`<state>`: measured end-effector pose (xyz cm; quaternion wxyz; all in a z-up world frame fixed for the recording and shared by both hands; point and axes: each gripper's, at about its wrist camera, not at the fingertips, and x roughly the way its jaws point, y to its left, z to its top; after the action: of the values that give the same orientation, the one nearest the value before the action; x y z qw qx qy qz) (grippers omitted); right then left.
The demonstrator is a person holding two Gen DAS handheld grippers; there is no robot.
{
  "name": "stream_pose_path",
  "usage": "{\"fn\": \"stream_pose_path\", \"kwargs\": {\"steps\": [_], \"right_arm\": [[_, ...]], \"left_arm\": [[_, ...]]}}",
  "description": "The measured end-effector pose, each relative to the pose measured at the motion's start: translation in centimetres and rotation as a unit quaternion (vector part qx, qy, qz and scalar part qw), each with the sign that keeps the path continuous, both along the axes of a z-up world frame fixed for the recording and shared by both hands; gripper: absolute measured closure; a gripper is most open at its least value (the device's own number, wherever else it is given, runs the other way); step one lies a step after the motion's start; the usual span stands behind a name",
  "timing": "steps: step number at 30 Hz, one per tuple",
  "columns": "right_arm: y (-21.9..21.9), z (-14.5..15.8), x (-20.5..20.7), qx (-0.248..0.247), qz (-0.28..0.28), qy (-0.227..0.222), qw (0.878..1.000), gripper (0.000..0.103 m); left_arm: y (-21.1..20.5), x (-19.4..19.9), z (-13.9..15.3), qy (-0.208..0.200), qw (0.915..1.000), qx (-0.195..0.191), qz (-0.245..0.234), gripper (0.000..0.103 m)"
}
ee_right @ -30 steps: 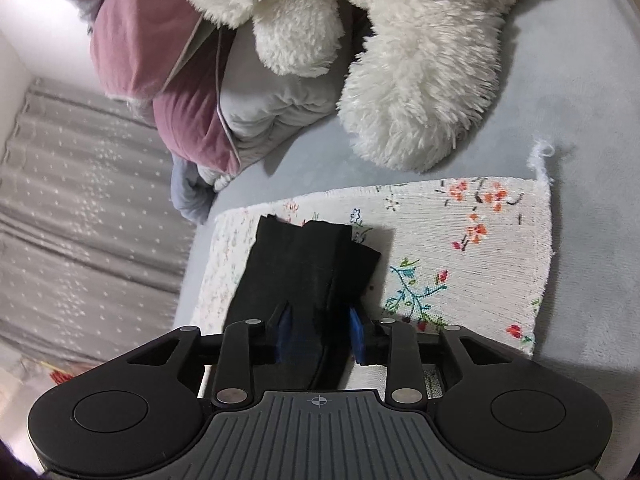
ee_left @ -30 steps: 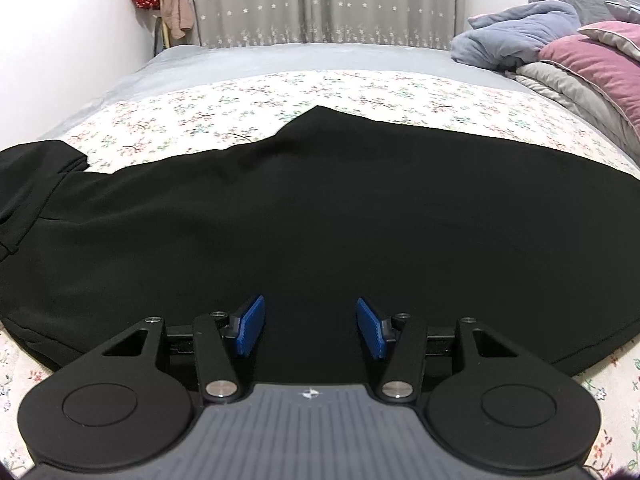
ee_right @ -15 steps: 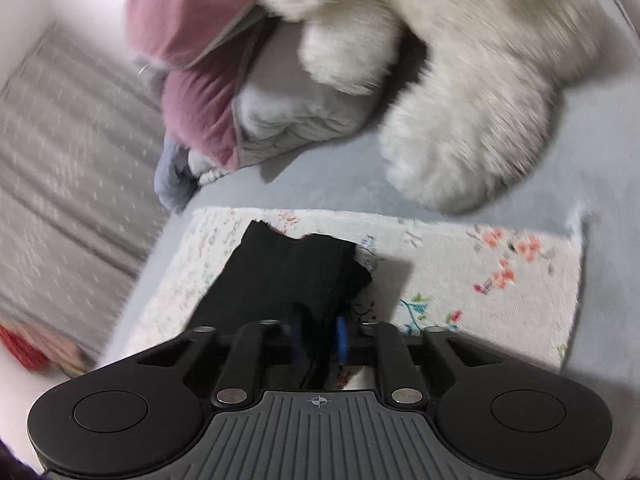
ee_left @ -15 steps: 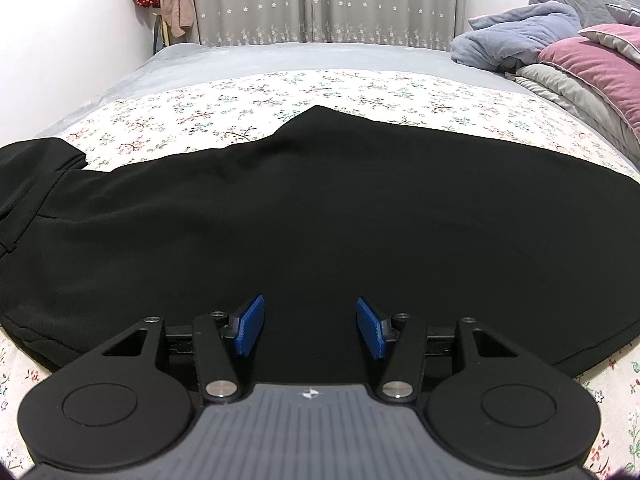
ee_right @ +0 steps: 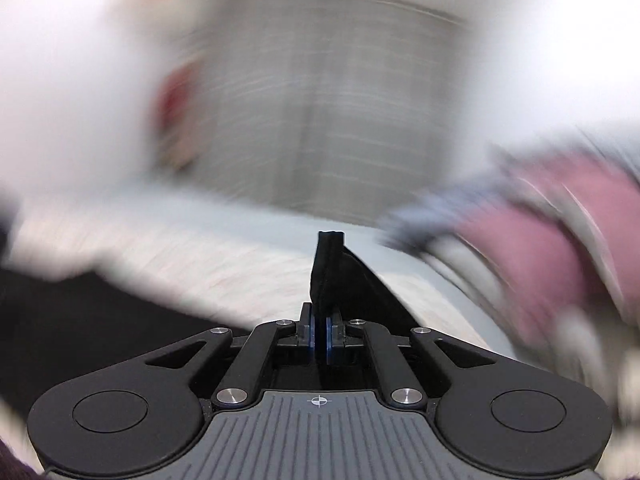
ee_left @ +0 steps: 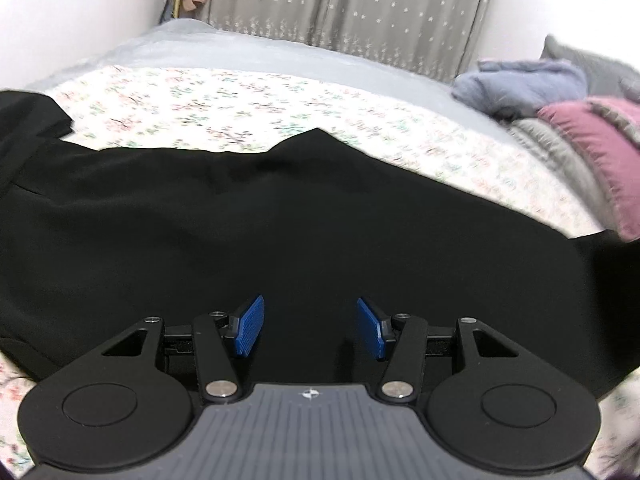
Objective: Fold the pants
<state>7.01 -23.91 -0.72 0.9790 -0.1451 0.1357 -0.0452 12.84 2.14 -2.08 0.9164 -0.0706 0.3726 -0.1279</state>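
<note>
Here, in the left wrist view, the black pants (ee_left: 300, 216) lie spread flat across a floral sheet (ee_left: 240, 112) on the bed, filling the middle of the picture from nine o'clock to three o'clock. The cloth is smooth and matte, with shallow creases running sideways across it. Its far edge rises to a small peak toward twelve o'clock, and a thicker folded part sits at ten o'clock. At three o'clock the fabric is blurred and seems lifted off the sheet. The left gripper (ee_left: 310, 328) hangs over the near edge of the pants at six o'clock, its blue pads (ee_left: 249, 325) well apart with nothing between them; whether they touch the cloth below I cannot tell. Grey curtains (ee_left: 352, 12) hang at twelve o'clock. A pile of bedding (ee_left: 580, 136), blue-grey, pink and grey, lies at two o'clock.

In the right wrist view almost everything beyond the tool is smeared by motion. The right gripper (ee_right: 321, 338) sits at six o'clock with its pads nearly together, pinching a narrow fold of the pants (ee_right: 330, 276). The fold stands up from the pads toward twelve o'clock, with a stitched hem at its tip, and a flap of it slopes down to four o'clock. More black cloth shows as a dark blur at eight o'clock. A pink blur of bedding (ee_right: 552, 248) lies at three o'clock.
</note>
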Motion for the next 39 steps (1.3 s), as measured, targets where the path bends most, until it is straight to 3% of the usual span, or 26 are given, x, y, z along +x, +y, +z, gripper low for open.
{"fn": "stream_pose_path", "kwargs": {"steps": [3,6,11,17,20,21,23,26,29,31,33,34,35,36,37,39], "right_arm": [[8.0,-4.6,1.2,-0.115,0.092,0.08,0.986,0.098],[13.2,-9.0,1.1,-0.215,0.153,0.124,0.956,0.095],[14.7,-9.6,1.0,-0.246,0.162,0.124,0.948,0.092],[13.3,-7.4,2.7,-0.134,0.141,0.152,0.969,0.092],[10.3,-5.4,4.0,-0.004,0.097,0.154,0.983,0.097],[8.8,-4.3,4.4,0.055,0.077,0.148,0.985,0.098],[6.5,-2.7,4.9,0.121,0.044,0.122,0.984,0.099],[5.6,-0.8,5.6,0.139,0.013,0.071,0.988,0.099],[9.5,0.0,5.2,0.052,0.052,0.008,0.997,0.098],[14.4,-1.6,5.3,-0.072,0.129,0.028,0.989,0.098],[19.0,-4.8,4.9,-0.185,0.207,0.097,0.956,0.099],[20.8,-7.0,4.2,-0.242,0.243,0.124,0.931,0.099],[22.1,-9.0,3.3,-0.293,0.265,0.132,0.909,0.098],[22.8,-10.2,2.5,-0.335,0.264,0.108,0.898,0.098],[23.1,-10.3,2.2,-0.35,0.263,0.102,0.894,0.098],[22.5,-8.8,3.2,-0.298,0.262,0.12,0.91,0.098]], "left_arm": [[-0.2,0.1,-0.5,0.023,0.998,-0.055,-0.018,0.034],[-0.4,0.4,-1.0,0.044,0.9938,-0.097,-0.033,0.032],[-0.8,0.8,-1.0,0.047,0.9911,-0.114,-0.05,0.029],[-2.8,1.5,0.0,0.045,0.985,-0.127,-0.108,0.026],[-3.2,1.7,0.6,0.04,0.987,-0.117,-0.102,0.026],[-2.9,1.9,0.8,0.041,0.9868,-0.125,-0.095,0.026],[-2.3,2.4,1.0,0.042,0.986,-0.14,-0.081,0.026],[-1.2,2.9,1.1,0.047,0.9847,-0.154,-0.067,0.026],[0.6,3.2,1.2,0.055,0.9794,-0.189,-0.045,0.026],[2.4,3.4,1.2,0.061,0.9755,-0.211,-0.019,0.026],[4.1,3.5,1.1,0.062,0.9755,-0.211,0.011,0.026],[4.7,3.5,1.0,0.061,0.9771,-0.203,0.022,0.026],[5.0,3.4,0.8,0.062,0.9787,-0.194,0.027,0.026],[5.2,3.2,0.6,0.066,0.9794,-0.189,0.026,0.026],[5.4,3.2,0.5,0.07,0.9791,-0.19,0.017,0.026],[5.0,3.0,0.3,0.081,0.9775,-0.195,-0.01,0.023]]}}
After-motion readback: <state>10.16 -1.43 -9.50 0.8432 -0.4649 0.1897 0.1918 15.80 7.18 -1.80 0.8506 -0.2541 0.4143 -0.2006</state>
